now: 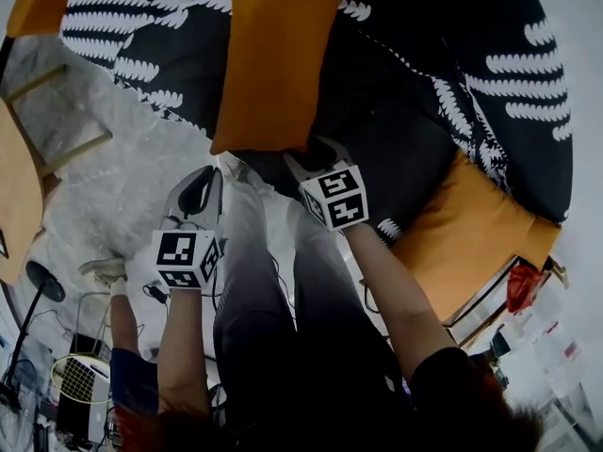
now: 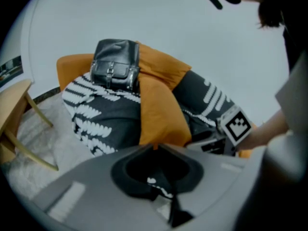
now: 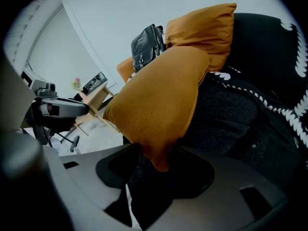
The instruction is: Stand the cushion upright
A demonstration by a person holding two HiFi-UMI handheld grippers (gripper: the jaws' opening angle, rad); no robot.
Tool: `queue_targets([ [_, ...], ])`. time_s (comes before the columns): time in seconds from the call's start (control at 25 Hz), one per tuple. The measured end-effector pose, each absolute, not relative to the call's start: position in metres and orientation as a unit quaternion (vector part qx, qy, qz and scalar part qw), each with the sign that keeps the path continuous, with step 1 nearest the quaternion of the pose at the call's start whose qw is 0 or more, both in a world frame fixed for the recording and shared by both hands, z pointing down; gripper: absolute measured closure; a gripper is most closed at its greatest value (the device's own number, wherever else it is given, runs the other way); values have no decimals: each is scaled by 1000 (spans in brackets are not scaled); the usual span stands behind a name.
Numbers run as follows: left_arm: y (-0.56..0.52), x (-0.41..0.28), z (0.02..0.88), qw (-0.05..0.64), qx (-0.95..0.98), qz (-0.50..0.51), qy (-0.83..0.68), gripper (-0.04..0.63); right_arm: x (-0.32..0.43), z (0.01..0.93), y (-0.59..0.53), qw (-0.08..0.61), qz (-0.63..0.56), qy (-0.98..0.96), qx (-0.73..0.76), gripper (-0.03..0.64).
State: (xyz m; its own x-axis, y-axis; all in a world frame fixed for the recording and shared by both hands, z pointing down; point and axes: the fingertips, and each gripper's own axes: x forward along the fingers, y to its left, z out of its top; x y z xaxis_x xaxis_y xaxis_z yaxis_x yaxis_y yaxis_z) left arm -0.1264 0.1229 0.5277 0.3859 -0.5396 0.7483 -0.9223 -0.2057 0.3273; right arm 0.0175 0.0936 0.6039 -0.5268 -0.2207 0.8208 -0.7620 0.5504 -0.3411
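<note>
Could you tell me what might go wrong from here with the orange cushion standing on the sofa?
1. The cushion seems to balance on its lower corner near the front edge of the sofa; it may tip forward off the seat.
2. That corner sits between the open jaws of the right gripper, so pulling away carelessly could snag the fabric and drag the cushion down.

Person is wearing dark trousers and a short dark right sleeve. Left tongs and right tongs are showing light grey moulded shells with black recesses behind the jaws. Left cube and right cube are showing white faces with black square markers.
</note>
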Motion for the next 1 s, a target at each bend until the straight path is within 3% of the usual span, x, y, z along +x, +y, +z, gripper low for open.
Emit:
queue_targets([
  [1.0, 109, -123, 492, 373, 748, 236, -495, 555, 11, 557, 86, 366, 348, -809, 300, 576],
])
